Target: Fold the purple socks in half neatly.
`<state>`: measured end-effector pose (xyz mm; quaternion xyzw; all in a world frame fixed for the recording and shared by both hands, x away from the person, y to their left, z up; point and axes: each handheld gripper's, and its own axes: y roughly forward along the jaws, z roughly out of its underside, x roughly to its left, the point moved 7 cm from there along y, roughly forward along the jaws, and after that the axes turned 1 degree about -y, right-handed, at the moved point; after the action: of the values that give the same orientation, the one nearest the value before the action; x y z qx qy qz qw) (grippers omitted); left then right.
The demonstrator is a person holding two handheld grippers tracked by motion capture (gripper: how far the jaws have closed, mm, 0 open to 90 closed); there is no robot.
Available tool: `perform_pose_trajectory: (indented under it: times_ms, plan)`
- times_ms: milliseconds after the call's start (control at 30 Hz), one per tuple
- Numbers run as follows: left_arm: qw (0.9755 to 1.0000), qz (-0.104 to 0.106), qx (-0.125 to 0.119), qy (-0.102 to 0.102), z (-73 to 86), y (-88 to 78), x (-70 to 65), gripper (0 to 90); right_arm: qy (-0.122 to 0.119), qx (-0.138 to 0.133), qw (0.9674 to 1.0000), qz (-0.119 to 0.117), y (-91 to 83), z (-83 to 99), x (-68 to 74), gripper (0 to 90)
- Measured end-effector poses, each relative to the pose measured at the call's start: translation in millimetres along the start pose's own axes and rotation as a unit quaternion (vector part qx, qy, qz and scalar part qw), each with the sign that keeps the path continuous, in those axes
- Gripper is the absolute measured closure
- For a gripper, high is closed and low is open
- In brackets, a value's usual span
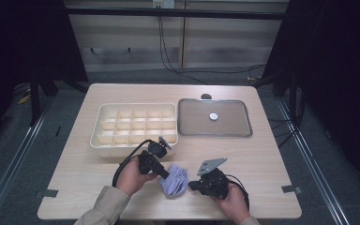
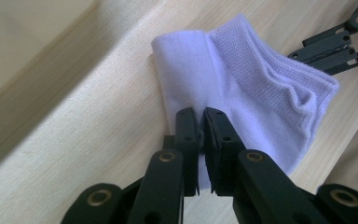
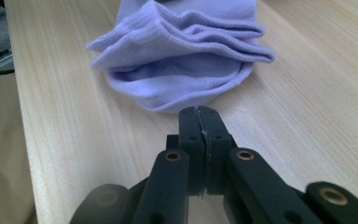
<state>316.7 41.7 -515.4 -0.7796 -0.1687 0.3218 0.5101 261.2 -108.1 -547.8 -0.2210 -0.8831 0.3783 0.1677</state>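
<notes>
A folded lilac sock (image 1: 176, 178) lies on the wooden table near its front edge, between my two hands. My left gripper (image 1: 162, 174) comes at it from the left and is shut on the sock's edge. In the left gripper view a thin fold of the sock (image 2: 242, 88) sits pinched between the black pads of that gripper (image 2: 200, 117). My right gripper (image 1: 191, 186) rests just right of the sock, shut with nothing in it. In the right gripper view its jaws (image 3: 199, 113) meet a little short of the sock's rounded end (image 3: 182, 60).
A cream box (image 1: 122, 149) divided into several compartments stands behind my left hand. To its right lies a metal tray (image 1: 248, 127) with a small white disc (image 1: 213, 116) on it. A small dark object (image 1: 206, 96) sits behind the tray.
</notes>
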Motion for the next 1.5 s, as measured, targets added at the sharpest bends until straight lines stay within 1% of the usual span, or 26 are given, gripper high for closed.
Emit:
perform_pose_trajectory:
  times_ms: [67,133,167,200,233,267,300,333,367,400,433,467,500,633,767,867,933,1033,1133,1200,1233,1300,1400,1433,1500]
  plan:
    - [1.0000,0.000,-0.002,0.002,-0.5,-2.4,-0.3,84.2,0.002,0.001,1.0000,0.000,-0.7,-0.1,0.4,88.4]
    - [1.0000,0.002,-0.003,0.004,-1.1,-4.3,-0.7,84.2,0.003,-0.006,1.0000,-0.002,-1.7,-1.5,-0.3,88.5]
    - [1.0000,0.002,-0.006,0.000,-1.6,-4.8,-1.6,84.2,0.003,-0.007,1.0000,-0.002,-2.5,-1.9,-0.4,88.6]
    - [1.0000,0.003,-0.002,0.004,-1.4,-5.6,-1.9,84.2,0.006,-0.008,0.9999,-0.005,-2.8,-2.1,0.4,88.6]
    - [1.0000,0.003,-0.004,0.004,-1.8,-5.7,-3.0,84.1,0.004,-0.009,0.9999,-0.005,-2.5,-2.3,0.6,88.6]
    - [1.0000,0.002,-0.007,0.003,-2.3,-6.3,-4.0,84.1,0.007,-0.008,0.9999,-0.003,-2.0,-2.6,1.4,88.6]
    - [1.0000,0.005,-0.007,0.005,-2.4,-6.9,-5.0,84.0,0.002,-0.007,1.0000,-0.006,-1.3,-2.5,1.8,88.6]
    - [0.9999,0.006,-0.007,0.006,-2.7,-7.5,-6.0,84.1,0.004,-0.005,1.0000,-0.005,-0.3,-2.5,2.8,88.6]
    - [0.9999,0.004,-0.004,0.010,-2.7,-8.9,-6.4,84.0,0.000,-0.006,0.9999,-0.009,0.9,-2.7,3.4,88.6]
    - [0.9999,0.005,-0.008,0.009,-3.4,-8.9,-7.1,84.0,0.001,-0.005,0.9999,-0.010,2.4,-2.9,4.8,88.6]
    - [0.9999,0.005,-0.006,0.010,-3.5,-9.5,-7.6,84.0,-0.003,-0.003,0.9999,-0.011,3.0,-3.2,5.1,88.6]
    - [0.9999,0.003,-0.005,0.010,-3.6,-10.4,-7.7,83.9,0.000,-0.003,0.9999,-0.013,3.8,-3.6,6.5,88.7]
    - [0.9999,0.003,-0.006,0.011,-4.0,-10.7,-7.8,83.8,-0.004,-0.001,0.9999,-0.011,4.0,-4.1,6.3,88.6]
    - [0.9999,0.005,-0.006,0.011,-4.8,-11.9,-10.0,83.8,-0.002,-0.001,0.9999,-0.011,4.5,-5.4,8.0,88.7]
    - [0.9998,0.007,-0.008,0.017,-6.0,-12.8,-12.7,84.0,-0.003,-0.003,0.9999,-0.011,5.7,-5.6,7.4,88.8]
    - [0.9998,0.008,-0.009,0.016,-7.5,-13.6,-14.7,84.0,0.001,-0.004,0.9999,-0.014,6.8,-5.7,7.7,88.8]
    - [0.9998,0.008,-0.007,0.019,-8.1,-13.8,-15.2,84.0,-0.001,-0.004,0.9999,-0.014,6.9,-5.6,7.1,88.9]
    - [0.9998,0.007,-0.007,0.017,-9.0,-13.3,-16.7,84.1,0.001,-0.004,0.9999,-0.013,7.0,-5.7,7.0,89.1]
    - [0.9998,0.006,-0.003,0.018,-8.4,-13.1,-15.0,84.1,0.002,-0.004,0.9999,-0.014,7.3,-6.1,7.7,89.1]
    - [0.9999,0.003,-0.004,0.013,-7.8,-13.1,-13.0,84.2,0.000,-0.004,0.9999,-0.011,6.1,-6.3,6.8,89.1]
    - [0.9999,0.006,-0.003,0.015,-7.5,-13.2,-12.3,84.2,-0.001,-0.004,0.9999,-0.010,5.1,-6.4,6.3,89.2]
    - [0.9999,0.007,-0.003,0.015,-7.0,-12.8,-12.7,84.3,0.004,-0.009,0.9999,-0.007,2.6,-7.6,5.0,89.4]
    - [0.9998,0.010,-0.003,0.019,-7.2,-12.6,-14.3,84.4,0.006,-0.016,0.9998,-0.003,-1.0,-8.9,1.4,89.7]
    - [0.9998,0.011,-0.004,0.017,-7.3,-12.5,-15.1,84.4,0.012,-0.018,0.9998,-0.002,-1.5,-9.1,1.1,89.7]
    - [0.9998,0.010,-0.004,0.018,-7.6,-12.9,-15.1,84.3,0.009,-0.019,0.9998,0.000,-3.4,-9.3,-0.7,89.7]
